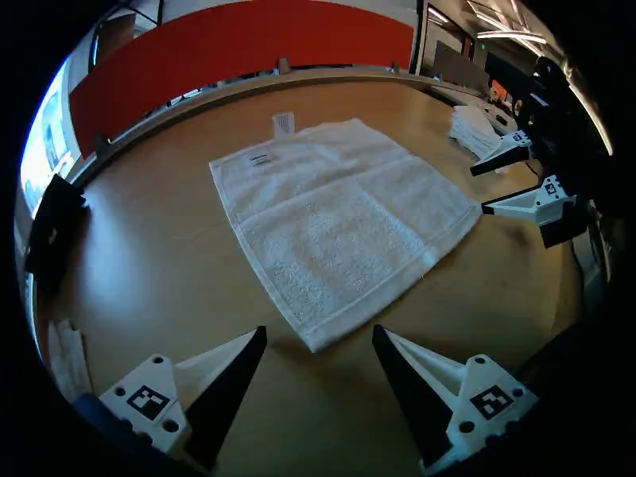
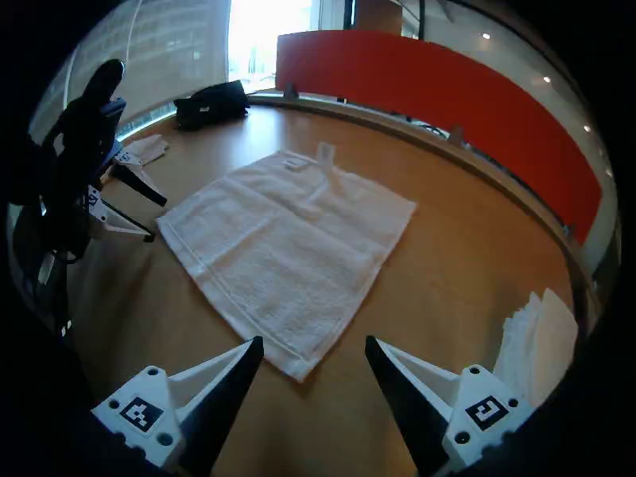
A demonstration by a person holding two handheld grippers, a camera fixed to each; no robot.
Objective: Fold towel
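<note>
left tool [image 1: 318, 328] and right tool [image 2: 314, 339] gape near the spread towel [image 1: 334, 215].

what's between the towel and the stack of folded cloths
Just bare table, seen in the right gripper view, from the towel across to the stack.

The towel [image 1: 342, 222] lies flat on the surface [image 1: 159, 238], straight ahead of the left hand-held gripper [image 1: 318, 338], with its nearest corner just before that gripper's tips. The right hand-held gripper [image 2: 314, 342] faces a neighbouring corner of the towel, which is likewise just ahead of its tips. Seen from the left hand-held gripper, the right one stands off to the right, beside the towel's corner there. A stack of folded cloths [image 1: 473, 127] sits on the surface farther right and beyond the towel. A bag [image 1: 52, 226] rests far to the left at the surface's edge. A partition [image 1: 238, 40] stands behind the surface.
</note>
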